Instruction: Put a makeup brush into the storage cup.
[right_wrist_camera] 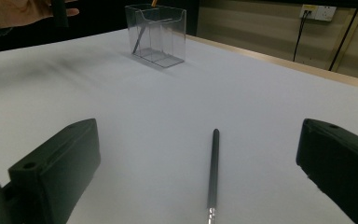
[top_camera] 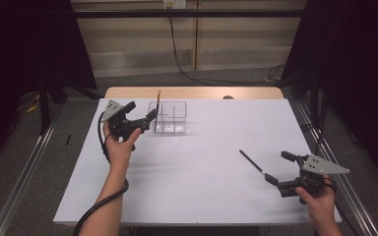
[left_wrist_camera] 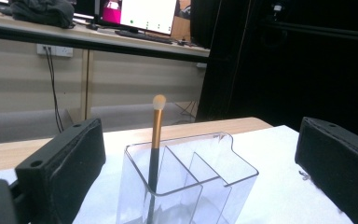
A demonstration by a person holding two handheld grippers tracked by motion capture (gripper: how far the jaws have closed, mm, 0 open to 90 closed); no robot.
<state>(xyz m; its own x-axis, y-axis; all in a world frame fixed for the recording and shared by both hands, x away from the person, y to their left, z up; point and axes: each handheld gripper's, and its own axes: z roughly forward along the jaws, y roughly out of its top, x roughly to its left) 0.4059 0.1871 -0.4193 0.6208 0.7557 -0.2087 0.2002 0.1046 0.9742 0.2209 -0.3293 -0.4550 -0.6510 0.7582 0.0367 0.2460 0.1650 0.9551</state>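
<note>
The left gripper [top_camera: 150, 117] stands apart beside the clear holder [top_camera: 169, 118] holding a brush [left_wrist_camera: 156, 140]; the right gripper [top_camera: 278, 168] gapes around a second brush [top_camera: 251, 162] on the counter [top_camera: 202, 196].

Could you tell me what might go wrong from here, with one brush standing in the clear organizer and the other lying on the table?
1. The left tool, jaws open, sits close beside the light clear organizer; a careless move could tip it and the standing brush.
2. The second brush is thin and lies flat on the table between the right tool's open jaws; the pads may scrape the surface or slip off it.
</note>
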